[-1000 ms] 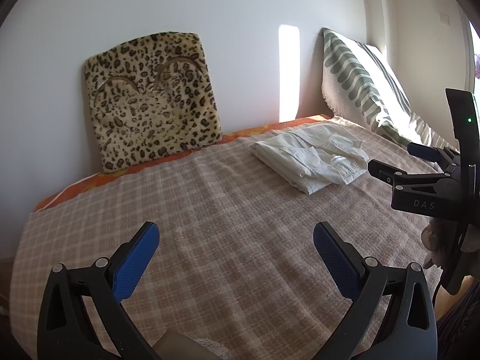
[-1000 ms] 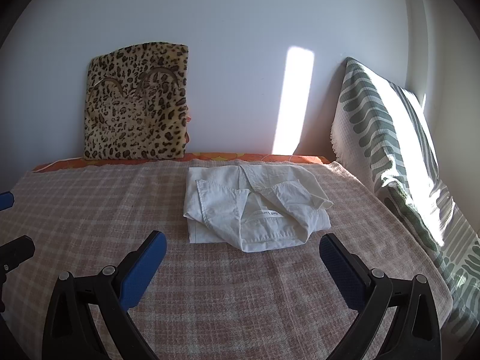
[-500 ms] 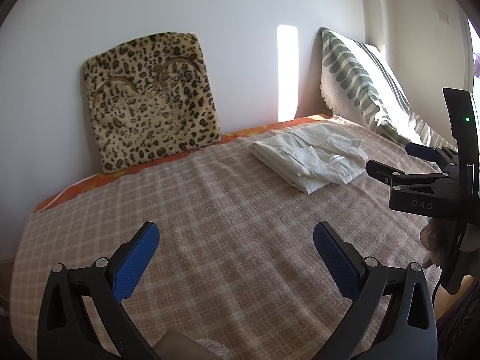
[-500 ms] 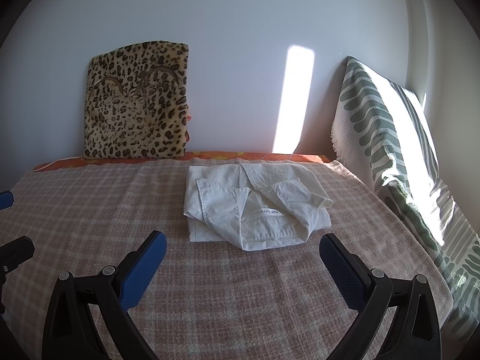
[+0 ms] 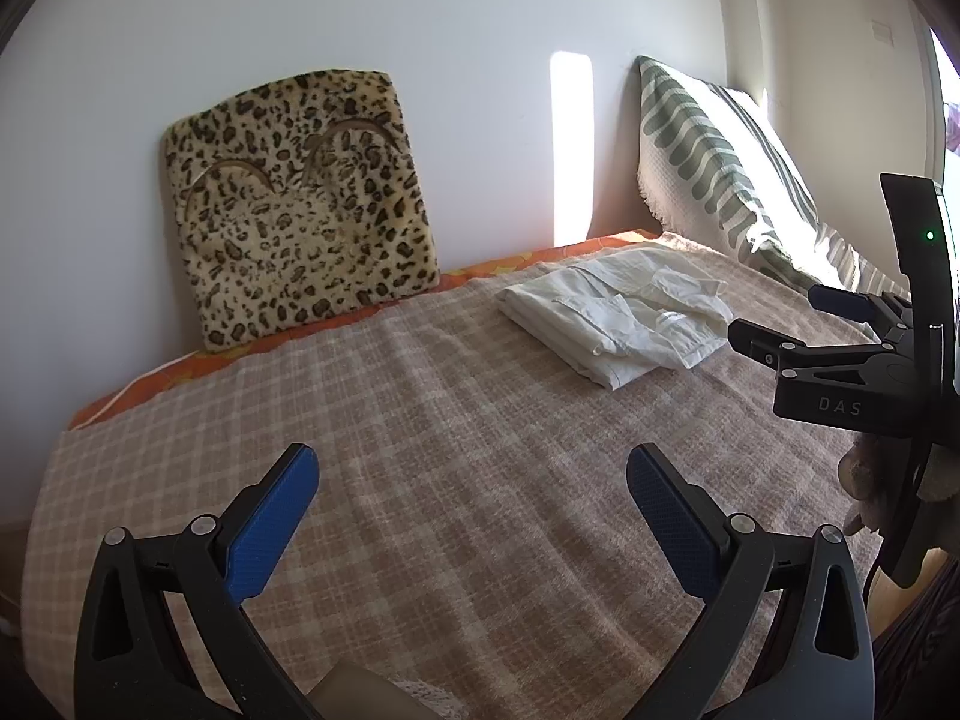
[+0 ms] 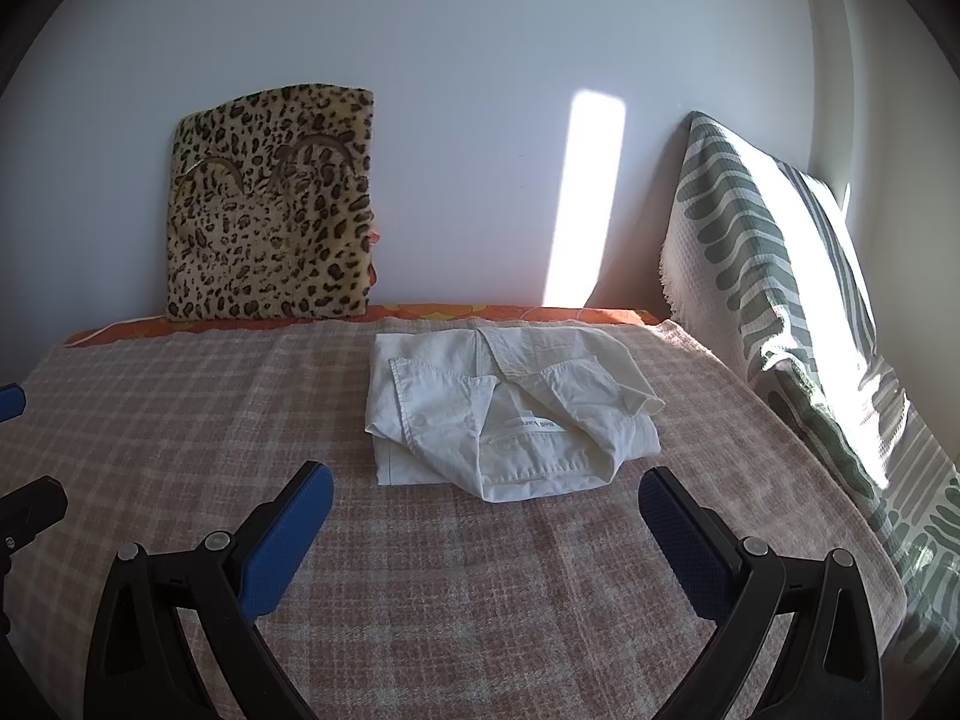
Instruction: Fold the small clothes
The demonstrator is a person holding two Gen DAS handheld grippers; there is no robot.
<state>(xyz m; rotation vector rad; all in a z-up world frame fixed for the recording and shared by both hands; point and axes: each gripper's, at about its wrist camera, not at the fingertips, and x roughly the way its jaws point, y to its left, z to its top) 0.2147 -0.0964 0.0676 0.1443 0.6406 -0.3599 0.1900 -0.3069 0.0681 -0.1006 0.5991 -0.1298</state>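
Note:
A small white shirt (image 6: pixel 510 408) lies folded into a compact bundle on the checked blanket (image 6: pixel 240 420), collar and label facing me. In the left wrist view the same white shirt (image 5: pixel 618 312) sits far right, near the wall. My right gripper (image 6: pixel 486 516) hovers just in front of the shirt, open, nothing between its blue pads. My left gripper (image 5: pixel 471 498) is open over bare blanket (image 5: pixel 420 450), well to the left of the shirt. From the left wrist view, the right gripper (image 5: pixel 798 318) shows at the right edge, its jaws apart.
A leopard-print cushion (image 5: pixel 300 204) leans on the wall behind the bed. A green-and-white patterned pillow (image 6: pixel 780 300) stands along the right side. An orange sheet edge (image 5: pixel 180 366) shows at the wall. A hand (image 5: pixel 864 480) holds the right tool.
Both grippers have drifted back very slightly; the shirt appears a touch farther off. Nothing was grasped or let go.

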